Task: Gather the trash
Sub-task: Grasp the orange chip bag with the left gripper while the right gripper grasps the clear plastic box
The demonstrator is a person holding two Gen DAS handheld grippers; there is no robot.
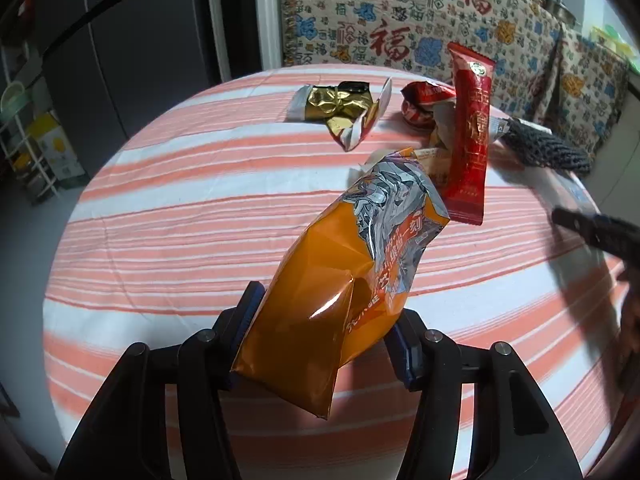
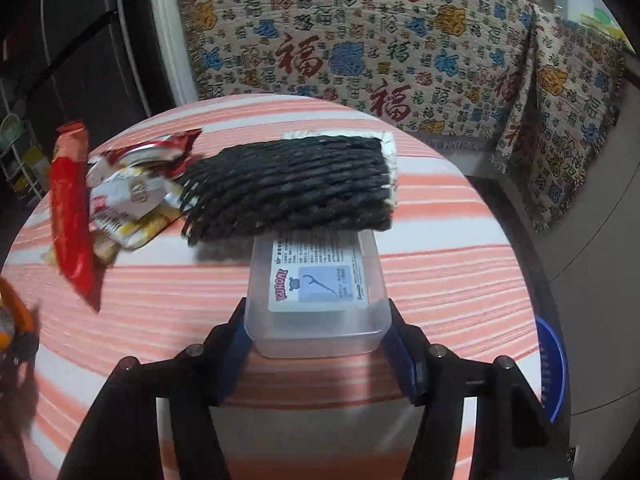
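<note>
Tabletop (image 1: 168, 240): round, covered in a cloth of orange and white stripes.
Behind its far edge: patterned throw (image 2: 360, 52) with red, blue and yellow characters, draped over furniture.
Left: dark cabinet doors (image 1: 140, 40), white wire rack (image 1: 28, 152).
Right edge: blue basket (image 2: 554, 364).

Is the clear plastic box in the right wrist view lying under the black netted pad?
Yes, the far end of the clear plastic box lies under the black netted pad.

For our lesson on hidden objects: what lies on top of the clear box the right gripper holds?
A black net lies over the far end of the clear box, hiding that end. The near end and label show. The net also covers most of a white pad.
</note>
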